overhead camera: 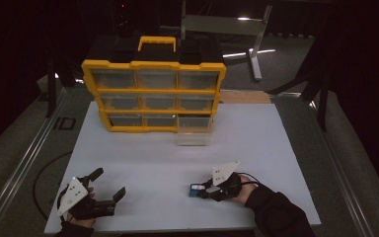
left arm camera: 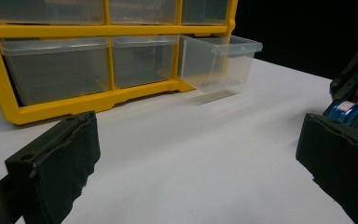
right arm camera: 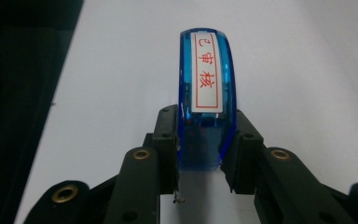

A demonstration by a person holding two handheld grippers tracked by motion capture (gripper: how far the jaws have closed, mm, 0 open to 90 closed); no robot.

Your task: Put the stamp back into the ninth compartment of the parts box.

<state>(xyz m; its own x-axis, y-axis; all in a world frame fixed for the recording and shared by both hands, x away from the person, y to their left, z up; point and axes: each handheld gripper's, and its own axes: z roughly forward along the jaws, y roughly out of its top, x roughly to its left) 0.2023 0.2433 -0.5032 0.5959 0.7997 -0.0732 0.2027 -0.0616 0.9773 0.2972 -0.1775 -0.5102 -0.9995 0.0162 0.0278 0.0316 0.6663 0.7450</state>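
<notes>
A blue translucent stamp (right arm camera: 207, 79) with a white label printed in red characters stands on edge on the white board (overhead camera: 177, 158). My right gripper (right arm camera: 200, 147) is shut on its near end, both pads pressing on its sides. From above, that stamp (overhead camera: 196, 189) lies at the front right of the board, in my right gripper (overhead camera: 201, 191). My left gripper (overhead camera: 109, 184) rests at the front left with its jaws wide open and nothing between them. Its own view has the open left gripper (left arm camera: 198, 144) facing the stamp (left arm camera: 345, 111) at the far right.
A yellow drawer organizer (overhead camera: 153, 91) with clear drawers stands at the back of the board. Its bottom right drawer (overhead camera: 194, 133) is pulled out toward me; the same drawer (left arm camera: 219, 60) looks empty. A metal stand (overhead camera: 254, 59) is behind the table.
</notes>
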